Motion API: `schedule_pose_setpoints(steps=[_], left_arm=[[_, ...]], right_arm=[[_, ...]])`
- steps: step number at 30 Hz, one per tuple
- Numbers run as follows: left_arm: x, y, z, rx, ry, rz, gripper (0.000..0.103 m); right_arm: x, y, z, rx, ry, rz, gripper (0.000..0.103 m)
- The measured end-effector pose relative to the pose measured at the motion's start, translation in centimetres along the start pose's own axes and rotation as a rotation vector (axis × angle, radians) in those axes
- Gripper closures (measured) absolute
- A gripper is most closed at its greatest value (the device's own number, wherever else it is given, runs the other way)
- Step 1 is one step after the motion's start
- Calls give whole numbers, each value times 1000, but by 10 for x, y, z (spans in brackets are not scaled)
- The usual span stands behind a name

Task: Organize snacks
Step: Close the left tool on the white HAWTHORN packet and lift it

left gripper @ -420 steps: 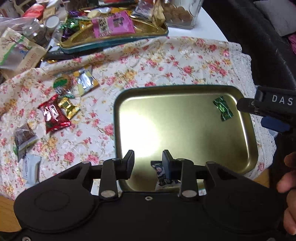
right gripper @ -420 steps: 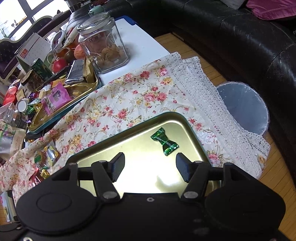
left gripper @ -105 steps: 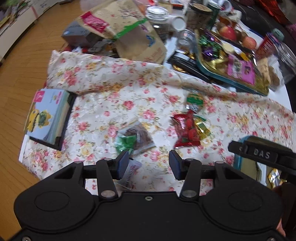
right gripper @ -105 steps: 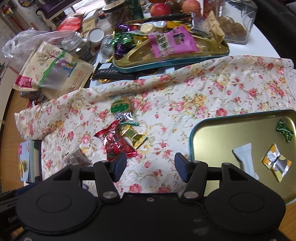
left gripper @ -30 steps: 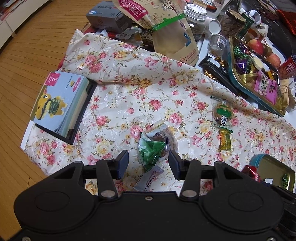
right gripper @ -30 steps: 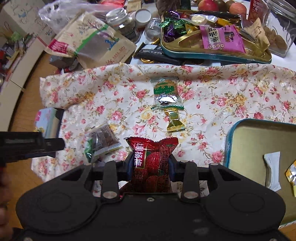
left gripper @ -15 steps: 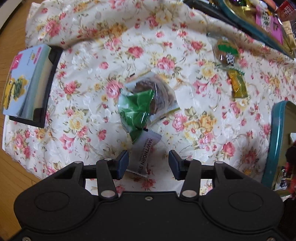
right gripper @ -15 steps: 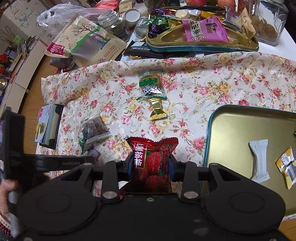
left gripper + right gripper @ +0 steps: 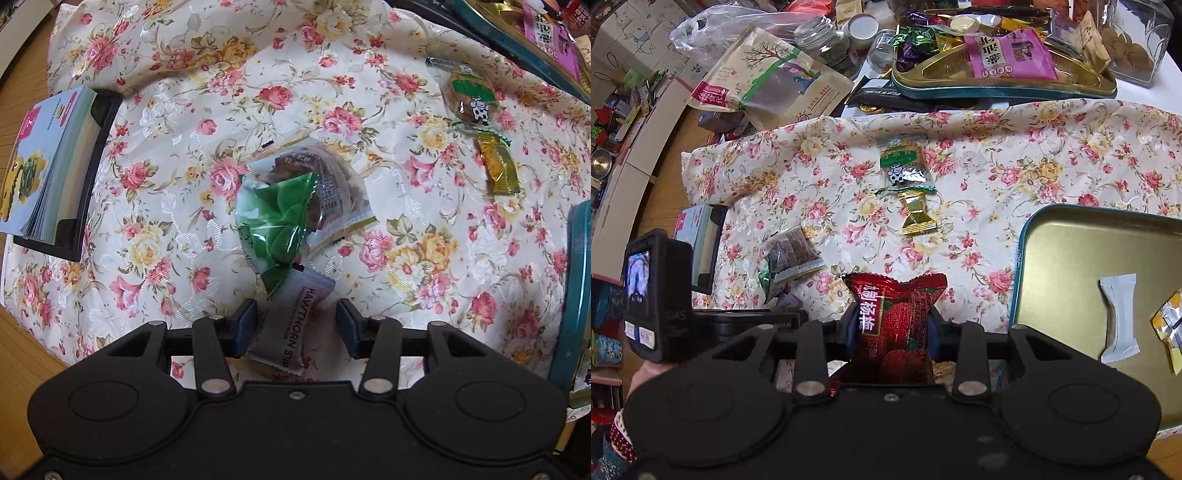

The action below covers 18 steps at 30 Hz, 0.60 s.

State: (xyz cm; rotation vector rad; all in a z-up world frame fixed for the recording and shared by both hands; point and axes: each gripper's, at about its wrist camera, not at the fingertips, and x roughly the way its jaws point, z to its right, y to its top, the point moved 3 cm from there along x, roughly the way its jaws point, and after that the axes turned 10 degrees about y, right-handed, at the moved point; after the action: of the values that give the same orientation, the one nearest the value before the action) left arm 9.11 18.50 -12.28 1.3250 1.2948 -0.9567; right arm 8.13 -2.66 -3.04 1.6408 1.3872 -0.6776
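My left gripper (image 9: 297, 324) is open, low over the floral cloth, its fingers either side of a grey "Hawthorn Strip" packet (image 9: 291, 325). A green-and-clear snack bag (image 9: 295, 206) lies just beyond it. My right gripper (image 9: 892, 325) is shut on a red bayberry snack packet (image 9: 895, 325), held above the cloth left of the gold tray (image 9: 1082, 251). The tray holds a white packet (image 9: 1119, 317) and a yellow-silver one (image 9: 1171, 325). A green cow-print packet (image 9: 903, 162) and a gold candy (image 9: 916, 214) lie on the cloth; both show in the left wrist view too (image 9: 471, 96) (image 9: 496, 166).
A card box in a black holder (image 9: 48, 173) sits at the cloth's left edge. At the back stand an oval tin of sweets (image 9: 1001, 74), a tan pouch (image 9: 772, 81), jars (image 9: 823, 40) and a biscuit jar (image 9: 1137, 40). The left gripper's body (image 9: 657, 295) shows at left.
My left gripper has dropped lower and closer, so the grey packet now sits between its fingers. My right gripper still holds the red packet and has shifted slightly toward the tray.
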Motion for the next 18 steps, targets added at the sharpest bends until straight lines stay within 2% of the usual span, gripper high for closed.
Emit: schedule_pose_setpoints(steps=[5,6,7,8,11,13,18], left_arm=[[-1,1,9,-7,12,-1,49],[-2,1,12,1,10,-5,53],[-3,2,15,9,-3,-9,68],[-3,1,17,18,-25,-21,76],[-3,-3,22,17,-70,-67,76],[-6,-6,23,17,-64,-78,77],[-41,-3,14,-17,-42,5,77]], right_arm=[[0,-2,0,-11,1,-6,66],[1,-3,0,-11,2,-8,66],[1,-3,1,-10,3,-11,66],[2,-3,1,-10,3,-14,66],[8,-4,2,-5,-13,-25,66],[11,-4,3,-3,-21,-31,66],[9,1,1,5,-15,-19,66]])
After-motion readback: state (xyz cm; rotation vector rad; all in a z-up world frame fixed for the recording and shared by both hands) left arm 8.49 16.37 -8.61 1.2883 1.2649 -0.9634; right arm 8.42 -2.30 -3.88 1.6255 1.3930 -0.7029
